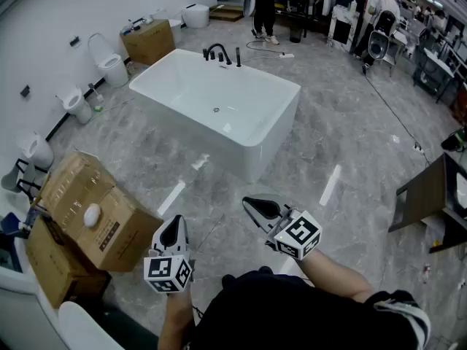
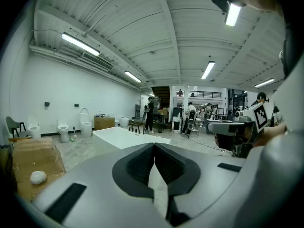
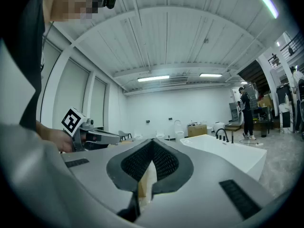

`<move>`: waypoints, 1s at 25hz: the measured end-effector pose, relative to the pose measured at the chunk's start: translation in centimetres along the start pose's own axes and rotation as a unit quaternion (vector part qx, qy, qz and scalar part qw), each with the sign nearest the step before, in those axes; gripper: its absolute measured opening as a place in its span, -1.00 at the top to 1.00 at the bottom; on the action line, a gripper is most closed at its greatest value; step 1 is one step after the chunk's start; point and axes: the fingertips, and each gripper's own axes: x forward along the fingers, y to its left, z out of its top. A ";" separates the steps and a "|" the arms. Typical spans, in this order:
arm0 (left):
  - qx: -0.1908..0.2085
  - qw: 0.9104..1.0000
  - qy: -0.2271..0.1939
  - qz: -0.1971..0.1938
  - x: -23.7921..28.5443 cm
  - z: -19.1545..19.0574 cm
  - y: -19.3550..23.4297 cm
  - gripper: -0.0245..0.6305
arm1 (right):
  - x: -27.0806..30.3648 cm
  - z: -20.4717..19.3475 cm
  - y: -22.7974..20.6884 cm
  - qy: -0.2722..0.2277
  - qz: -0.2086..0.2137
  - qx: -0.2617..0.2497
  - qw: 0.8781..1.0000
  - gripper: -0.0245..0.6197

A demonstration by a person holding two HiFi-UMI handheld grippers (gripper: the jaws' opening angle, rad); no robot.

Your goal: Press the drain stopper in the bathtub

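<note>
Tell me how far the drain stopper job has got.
Done: nothing visible so far. The bathtub stands across the floor from the person, and its drain stopper is too small to tell whether it is pressed. In hand: the left gripper and right gripper are held near the body, jaws together, empty. Left: walk up, reach into the tub and press the stopper.

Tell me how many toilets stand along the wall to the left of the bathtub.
3. The far toilet, with its lid up, stands beside a cardboard box. The middle toilet and the near toilet follow along the wall. More may be hidden outside the view.
</note>
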 end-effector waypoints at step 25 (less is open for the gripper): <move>0.001 1.000 -0.010 -0.004 4.3 -0.5 -3.3 0.88 | -2.3 -2.1 -3.8 0.001 0.026 0.039 0.999 0.88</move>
